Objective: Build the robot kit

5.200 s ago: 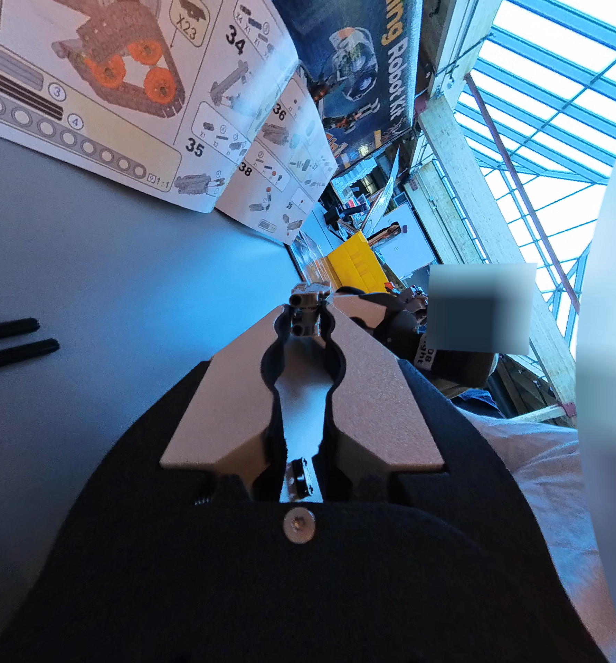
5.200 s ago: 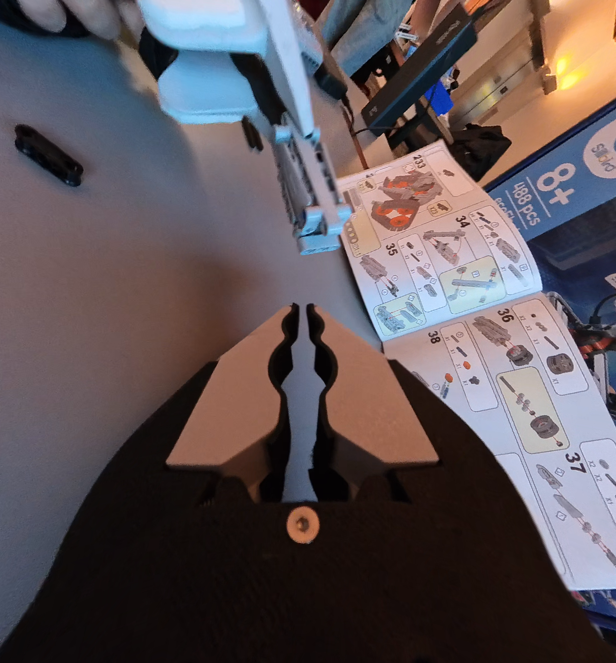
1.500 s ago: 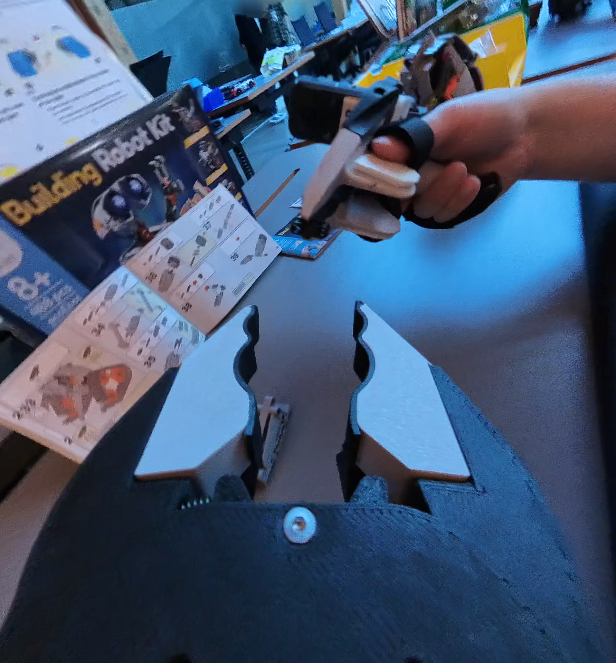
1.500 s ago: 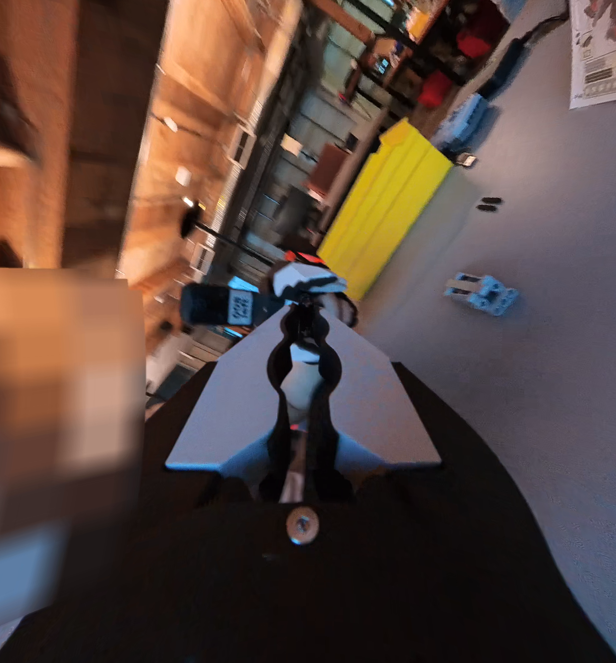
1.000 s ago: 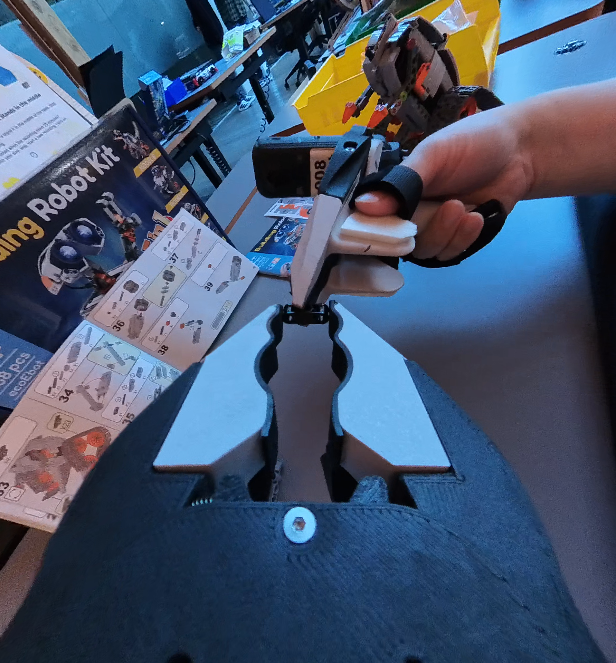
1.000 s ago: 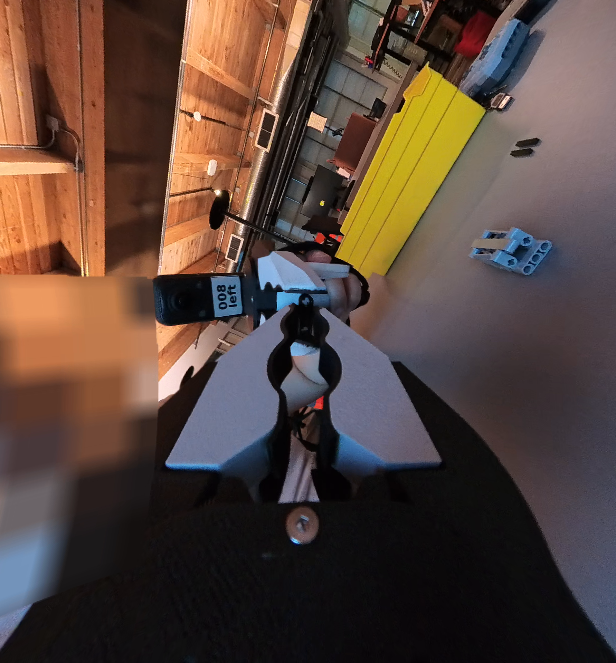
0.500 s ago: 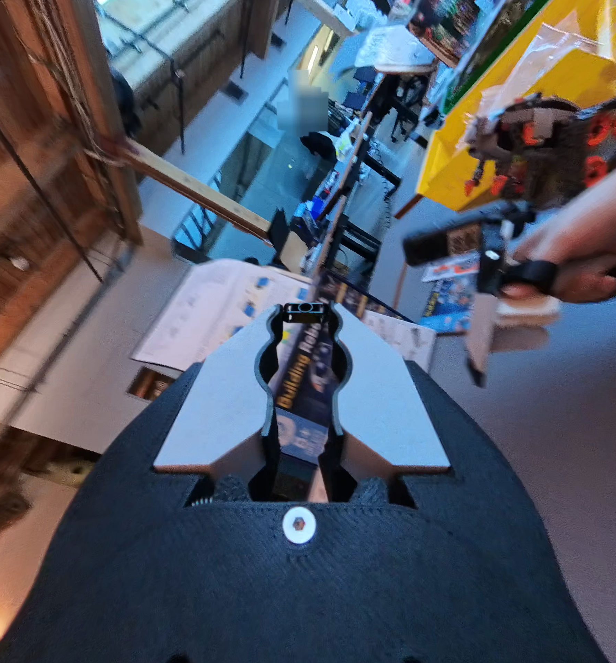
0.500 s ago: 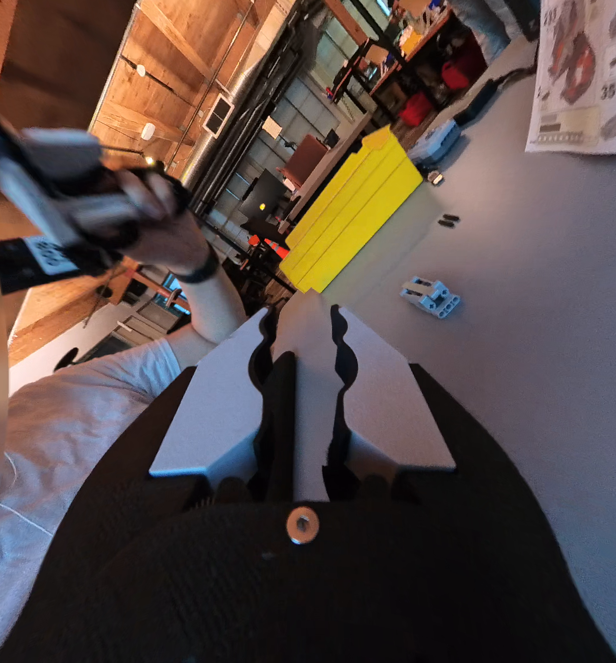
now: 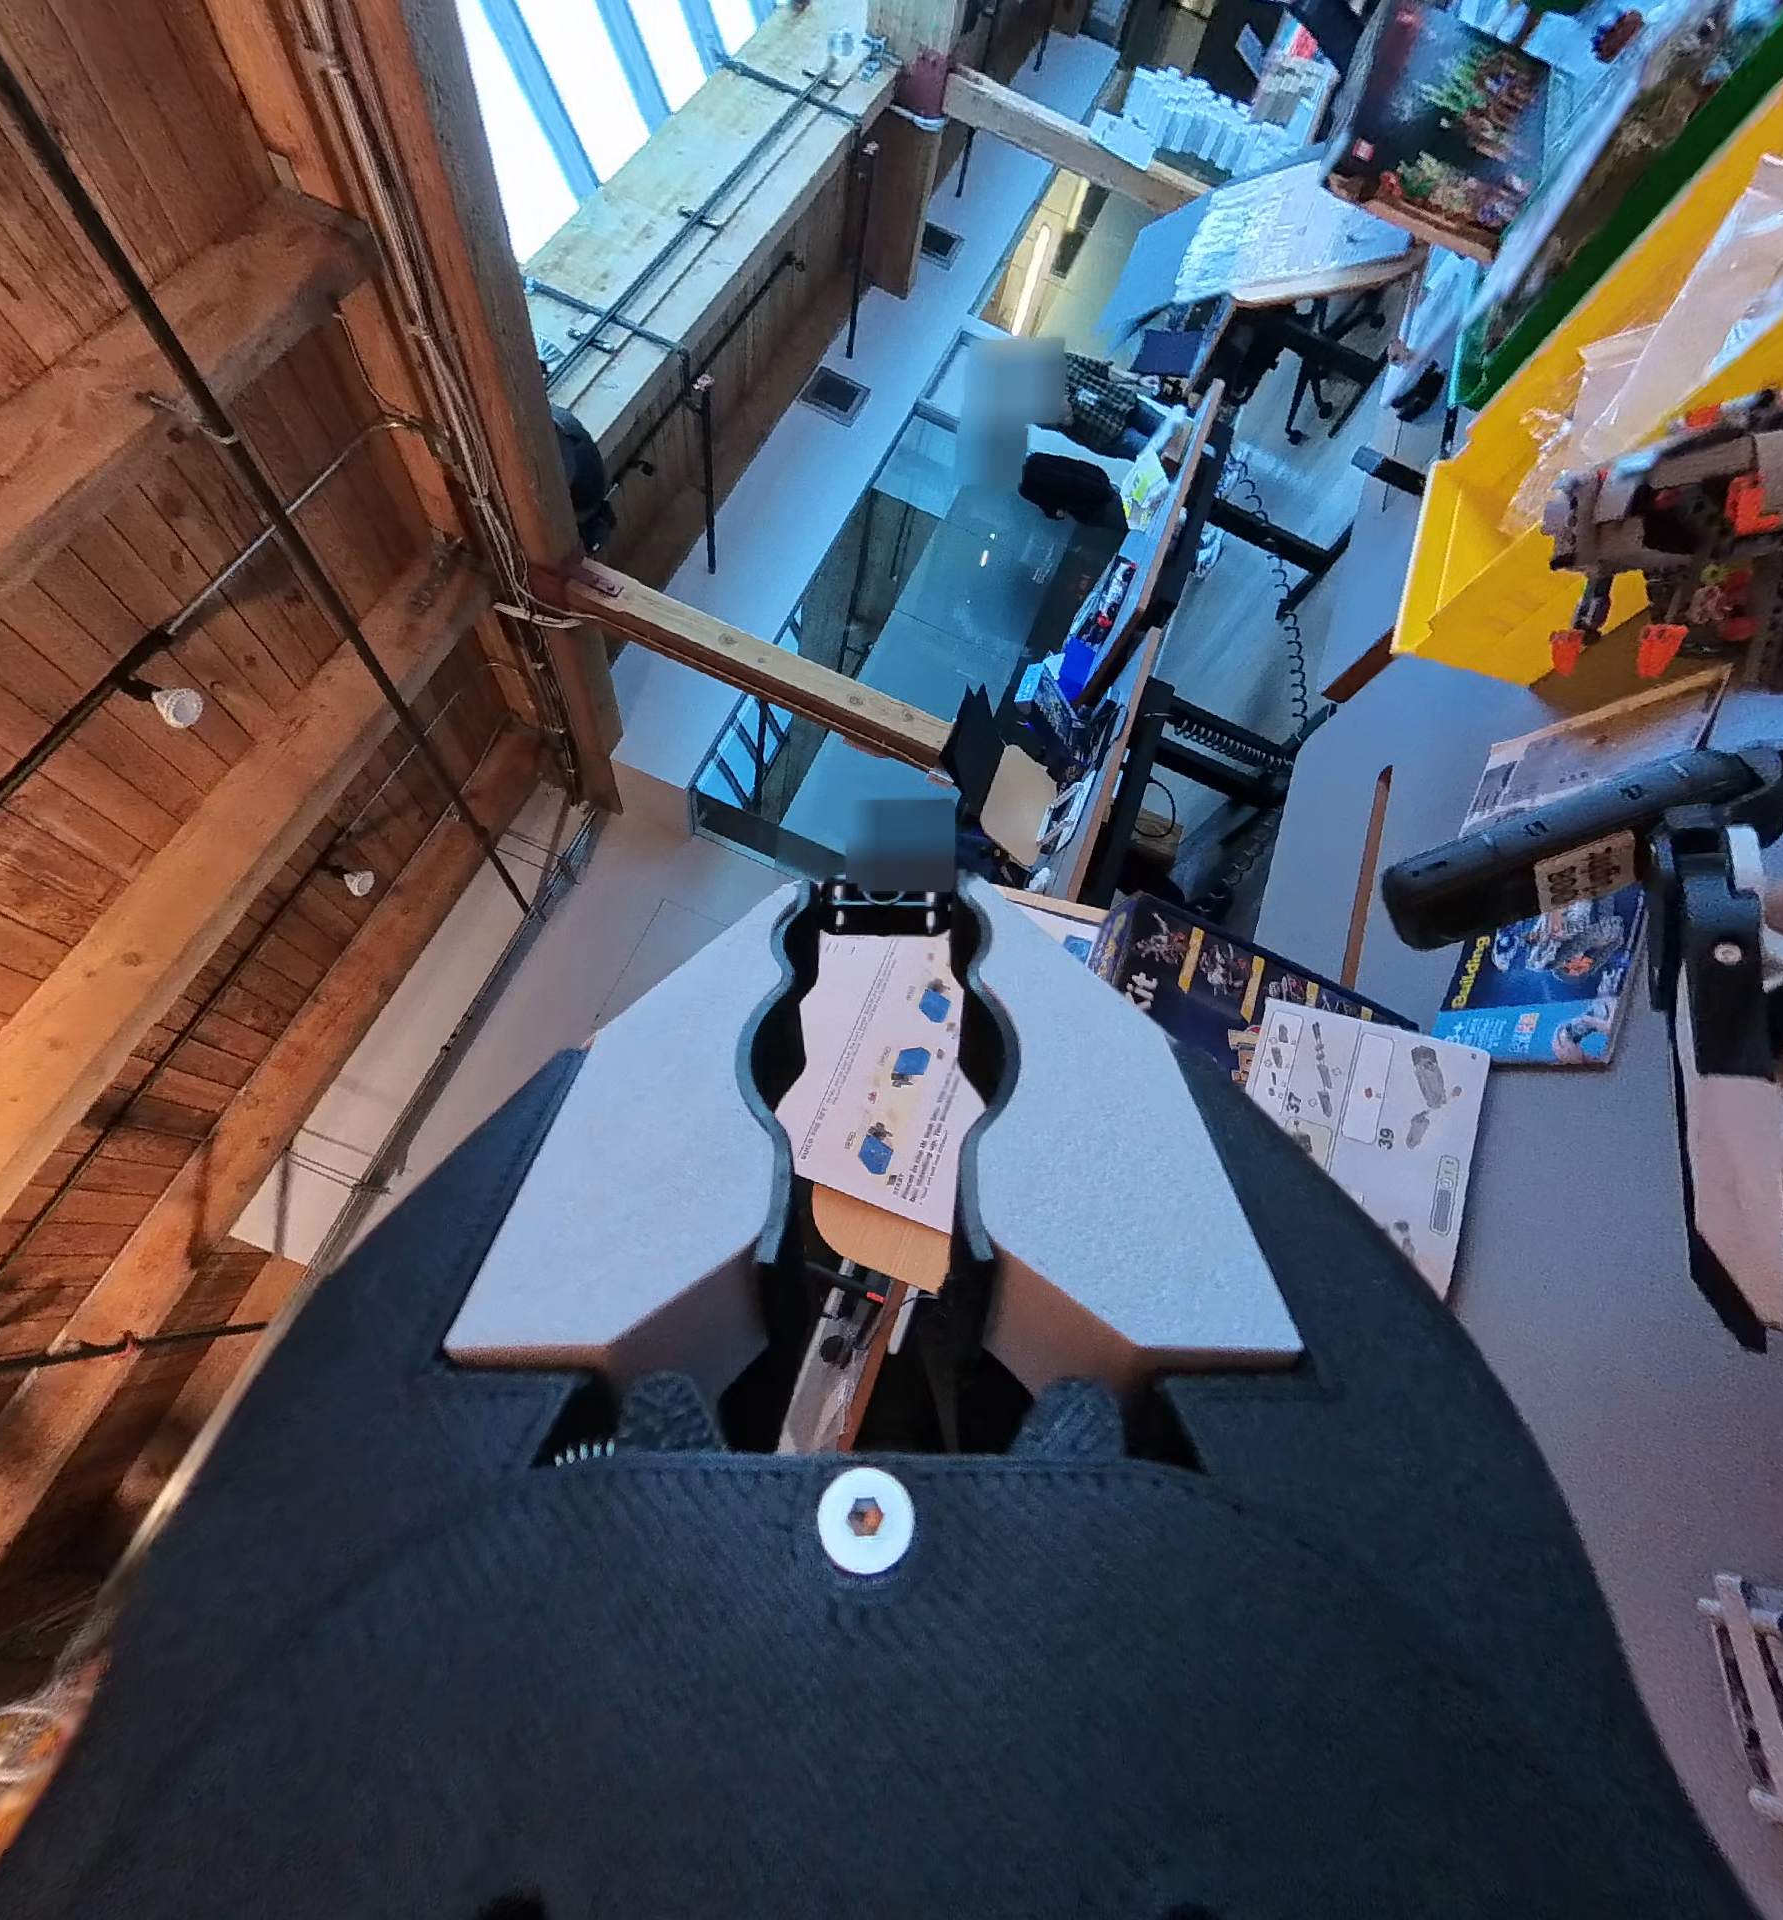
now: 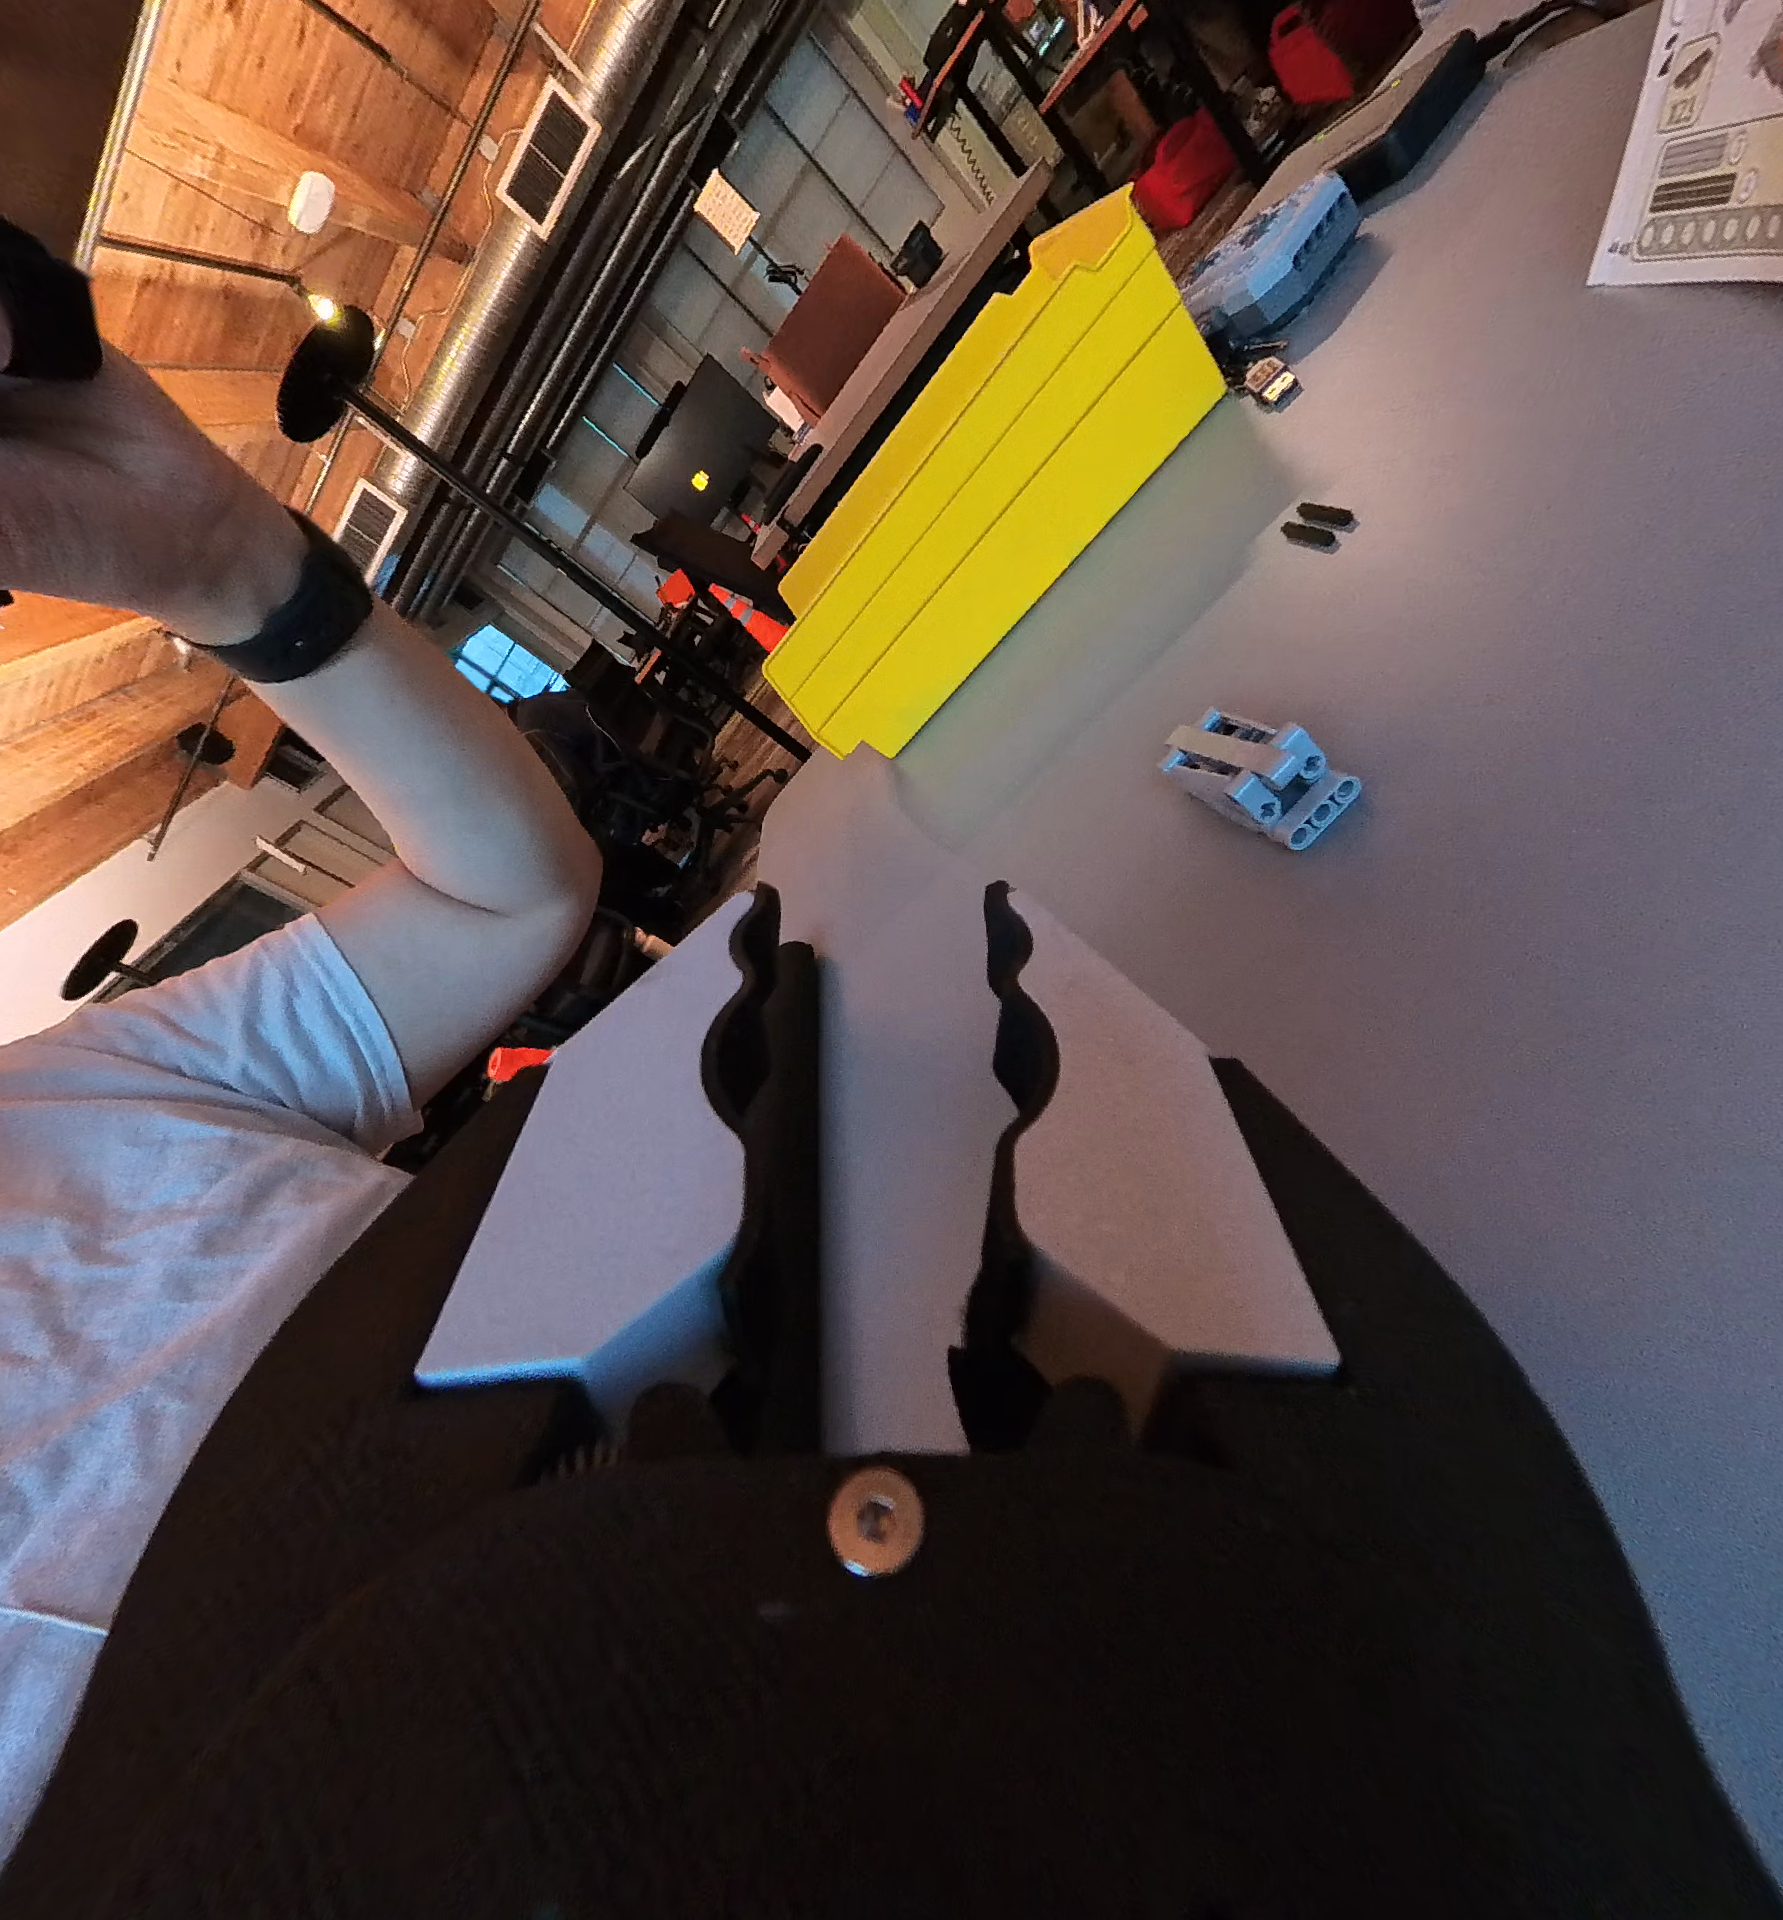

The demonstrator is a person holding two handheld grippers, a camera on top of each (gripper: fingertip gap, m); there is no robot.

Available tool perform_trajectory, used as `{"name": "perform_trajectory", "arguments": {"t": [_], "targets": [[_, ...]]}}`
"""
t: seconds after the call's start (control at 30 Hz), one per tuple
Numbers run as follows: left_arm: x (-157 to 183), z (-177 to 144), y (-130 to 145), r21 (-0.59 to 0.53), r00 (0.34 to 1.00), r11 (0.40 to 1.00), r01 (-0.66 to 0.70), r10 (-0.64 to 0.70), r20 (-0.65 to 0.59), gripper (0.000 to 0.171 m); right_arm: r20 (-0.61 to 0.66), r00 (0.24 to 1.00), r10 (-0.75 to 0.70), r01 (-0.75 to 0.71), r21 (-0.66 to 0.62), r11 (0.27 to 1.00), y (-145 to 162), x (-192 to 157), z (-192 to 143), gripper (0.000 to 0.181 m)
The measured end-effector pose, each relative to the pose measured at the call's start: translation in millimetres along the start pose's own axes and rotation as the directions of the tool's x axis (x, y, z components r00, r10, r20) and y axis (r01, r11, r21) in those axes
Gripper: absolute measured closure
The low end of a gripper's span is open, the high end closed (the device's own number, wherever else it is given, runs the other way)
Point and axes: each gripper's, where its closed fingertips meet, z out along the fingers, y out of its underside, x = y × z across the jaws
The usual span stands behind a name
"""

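My left gripper is shut on a small black connector piece at its fingertips and is raised off the table, pointing up into the room. My right gripper is open and empty, low over the grey table. It also shows in the left wrist view, held in a hand at the right edge, tips pointing down. A light grey brick assembly lies on the table ahead and to the right of the right gripper; it also shows in the left wrist view.
A yellow bin stands behind the assembly. Two small black pieces and a grey block lie farther off. An instruction booklet, a dark kit box and a built robot model show in the left wrist view. A person's arm is at the left. Spacing between my two grippers at the tips: around 30 cm.
One second ago both grippers met on the black piece. The right gripper then opened and drew away; the left gripper kept the piece and tilted upward.
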Motion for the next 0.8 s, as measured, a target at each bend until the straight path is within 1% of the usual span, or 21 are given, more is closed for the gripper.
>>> {"name": "perform_trajectory", "arguments": {"t": [0.03, 0.07, 0.1, 0.13, 0.17, 0.23, 0.3, 0.33, 0.37, 0.4, 0.47, 0.5, 0.53, 0.57, 0.6, 0.63, 0.67, 0.73, 0.8], "targets": [[-6.3, -1.4, -2.5, 0.011, 0.999, 0.999, 0.041, -0.041, 0.018, 0.149, -0.002, 1.0, 0.003, -0.003, 0.002, 1.0, -0.3, 1.0, -0.5, 0.141], [-15.9, -4.5, -7.4, 0.044, 0.992, 0.992, 0.122, -0.124, 0.035, 0.149, -0.003, 1.0, 0.006, -0.006, 0.002, 1.0, 0.0, 2.1, -0.8, 0.141], [-28.3, -10.2, -15.9, 0.109, 0.968, 0.964, 0.243, -0.248, 0.037, 0.15, -0.004, 1.0, 0.008, -0.008, -0.001, 1.0, 0.4, 2.9, -0.8, 0.141], [-42.3, -18.4, -27.2, 0.196, 0.921, 0.904, 0.381, -0.389, 0.003, 0.15, -0.005, 1.0, 0.009, -0.009, -0.003, 1.0, 1.2, 3.7, -0.7, 0.141], [-58.9, -28.6, -39.1, 0.282, 0.852, 0.811, 0.513, -0.52, -0.055, 0.149, -0.009, 1.0, 0.01, -0.01, -0.007, 1.0, 2.1, 5.0, -0.5, 0.141], [-101.5, -51.6, -55.8, 0.423, 0.678, 0.566, 0.708, -0.713, -0.179, 0.15, -0.021, 1.0, 0.012, -0.012, -0.027, 1.0, 6.0, 8.8, 0.7, 0.141], [-141.4, -74.6, -63.2, 0.505, 0.496, 0.295, 0.811, -0.804, -0.327, 0.149, -0.024, 1.0, 0.017, -0.018, -0.058, 0.998, 12.2, 11.3, 3.0, 0.141], [-157.2, -84.5, -63.8, 0.513, 0.402, 0.156, 0.844, -0.818, -0.412, 0.149, -0.023, 1.0, 0.018, -0.02, -0.073, 0.997, 15.2, 11.6, 4.4, 0.14], [-170.3, -93.5, -63.5, 0.503, 0.308, 0.018, 0.864, -0.809, -0.5, 0.149, -0.021, 1.0, 0.02, -0.021, -0.083, 0.996, 17.8, 11.5, 6.0, 0.141], [-180.4, -102.4, -62.9, 0.475, 0.221, -0.116, 0.872, -0.773, -0.595, 0.149, -0.018, 1.0, 0.02, -0.022, -0.091, 0.996, 20.0, 10.8, 7.7, 0.14], [-195.1, -115.2, -53.1, 0.38, 0.048, -0.36, 0.852, -0.669, -0.741, 0.149, -0.019, 1.0, 0.013, -0.015, -0.103, 0.995, 23.3, 9.6, 11.0, 0.142], [-199.9, -119.9, -45.0, 0.323, -0.033, -0.472, 0.821, -0.603, -0.797, 0.15, -0.021, 1.0, 0.005, -0.007, -0.108, 0.994, 24.9, 8.9, 12.6, 0.142], [-202.9, -123.2, -35.5, 0.261, -0.106, -0.569, 0.779, -0.531, -0.841, 0.149, -0.02, 1.0, -0.001, -0.001, -0.117, 0.993, 27.0, 8.0, 14.1, 0.142], [-203.8, -124.4, -24.1, 0.209, -0.171, -0.653, 0.728, -0.469, -0.867, 0.15, -0.02, 1.0, -0.004, 0.001, -0.129, 0.992, 29.3, 7.4, 15.4, 0.141], [-202.7, -124.5, -12.3, 0.174, -0.221, -0.718, 0.673, -0.42, -0.88, 0.15, -0.022, 1.0, -0.006, 0.003, -0.138, 0.99, 31.5, 7.6, 16.6, 0.141], [-199.2, -122.7, -1.7, 0.155, -0.259, -0.762, 0.629, -0.394, -0.882, 0.15, -0.026, 1.0, -0.01, 0.006, -0.147, 0.989, 33.4, 8.5, 17.5, 0.141], [-194.4, -120.1, 6.7, 0.144, -0.29, -0.788, 0.599, -0.381, -0.878, 0.149, -0.034, 0.999, -0.011, 0.006, -0.155, 0.988, 35.3, 10.2, 18.1, 0.141], [-186.8, -118.7, 16.0, 0.121, -0.317, -0.817, 0.563, -0.348, -0.882, 0.15, -0.05, 0.999, -0.017, 0.009, -0.166, 0.986, 37.4, 13.8, 18.5, 0.14], [-182.9, -118.1, 19.1, 0.097, -0.328, -0.824, 0.558, -0.326, -0.887, 0.15, -0.059, 0.998, -0.021, 0.011, -0.163, 0.987, 37.2, 16.4, 18.2, 0.14]]}}
